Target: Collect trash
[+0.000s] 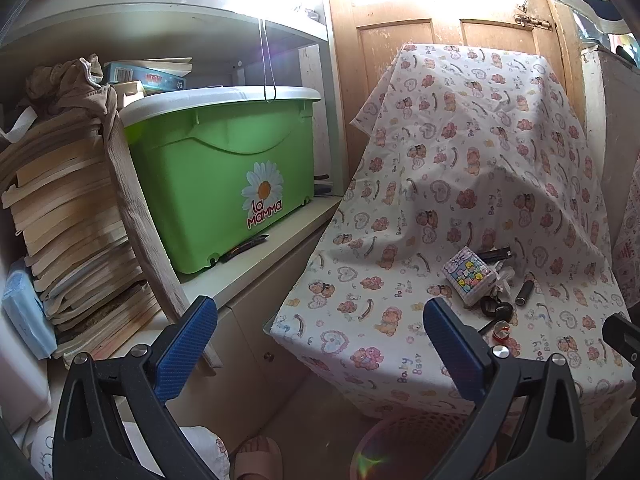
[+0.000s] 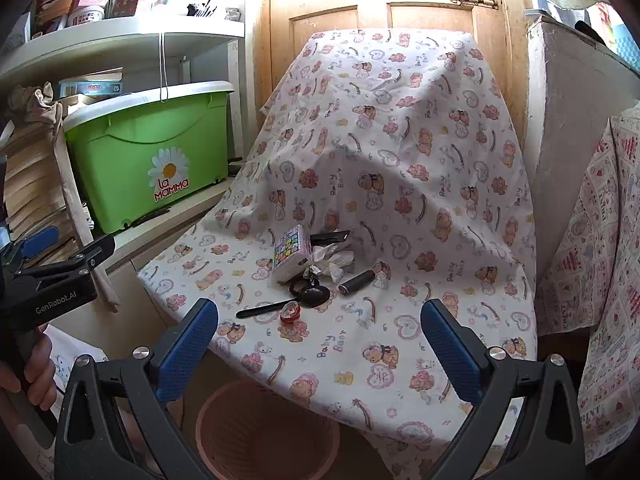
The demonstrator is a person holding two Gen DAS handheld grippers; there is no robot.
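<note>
A small heap of items lies on a chair draped in teddy-bear cloth [image 2: 400, 184]: a patterned tissue pack [image 2: 291, 253], crumpled white wrappers [image 2: 332, 261], a black spoon [image 2: 280, 304], a dark cylinder [image 2: 357, 281], a black wrapper [image 2: 330, 236] and a small red-and-clear piece [image 2: 291, 314]. The pack [image 1: 468, 276] and cylinder [image 1: 525, 294] also show in the left wrist view. A pink wastebasket [image 2: 264, 432] stands on the floor below the chair's front edge. My right gripper [image 2: 319, 344] is open and empty, in front of the heap. My left gripper [image 1: 320, 340] is open and empty, left of the chair.
A white shelf unit [image 1: 248, 276] stands left of the chair with a green lidded box [image 1: 216, 168], stacked books [image 1: 68, 232] and a slanting wooden stick [image 1: 140, 224]. A wooden door [image 2: 400, 8] is behind the chair. A patterned cloth [image 2: 600, 240] hangs at right.
</note>
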